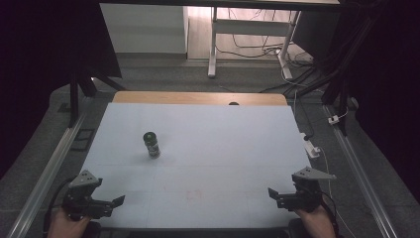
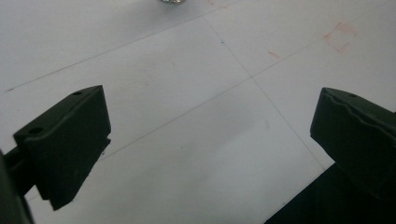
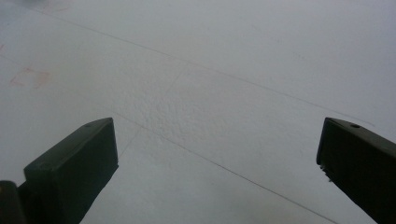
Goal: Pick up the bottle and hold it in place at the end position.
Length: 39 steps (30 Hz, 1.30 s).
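Observation:
A small dark jar (image 1: 152,144) with a black lid stands upright on the pale blue table sheet (image 1: 213,148), left of centre. Its base just shows at the top edge of the left gripper view as a shiny jar bottom (image 2: 172,1). My left gripper (image 1: 115,203) rests at the front left corner, held by a hand, jaws wide apart with nothing between them (image 2: 210,135). My right gripper (image 1: 273,194) sits at the front right, also open over bare sheet (image 3: 217,154). Both grippers are well short of the jar.
Faint red pencil marks (image 1: 194,194) lie on the sheet between the grippers. A wooden table edge (image 1: 198,97) runs along the back. Metal rails (image 1: 47,171) flank both sides. A white power strip (image 1: 312,147) and cables lie off the right edge.

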Motion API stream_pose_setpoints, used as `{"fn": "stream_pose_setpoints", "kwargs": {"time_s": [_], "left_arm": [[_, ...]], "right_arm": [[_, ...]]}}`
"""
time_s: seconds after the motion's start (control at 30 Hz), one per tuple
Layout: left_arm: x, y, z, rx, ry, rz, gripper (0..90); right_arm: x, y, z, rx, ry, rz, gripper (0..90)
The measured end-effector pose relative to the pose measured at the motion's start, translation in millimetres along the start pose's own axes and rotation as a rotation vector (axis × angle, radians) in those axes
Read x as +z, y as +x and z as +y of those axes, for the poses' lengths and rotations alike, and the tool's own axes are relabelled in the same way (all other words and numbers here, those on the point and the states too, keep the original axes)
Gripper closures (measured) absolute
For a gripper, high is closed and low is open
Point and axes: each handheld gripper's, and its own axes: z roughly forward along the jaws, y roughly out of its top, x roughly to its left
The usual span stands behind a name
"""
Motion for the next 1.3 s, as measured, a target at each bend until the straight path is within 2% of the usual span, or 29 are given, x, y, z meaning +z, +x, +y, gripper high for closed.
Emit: {"fn": "stream_pose_setpoints", "kwargs": {"time_s": [0.07,0.17,0.8,1.3], "left_arm": [[-0.2,1.4,-0.4,-0.008,0.001,-0.01,0.0],[0.3,1.8,-0.2,-0.01,0.007,-0.021,0.0],[1.0,0.8,0.6,-0.002,0.017,-0.025,0.0],[0.1,-0.2,5.6,0.013,-0.022,-0.04,0.0]], "right_arm": [[-0.3,-1.9,0.2,0.02,-0.004,0.014,0.0],[-0.1,-3.2,0.4,0.024,-0.003,0.026,0.0],[1.1,-0.9,0.5,-0.008,0.012,0.053,0.0],[2.2,0.5,0.8,-0.026,0.021,0.059,0.0]]}}
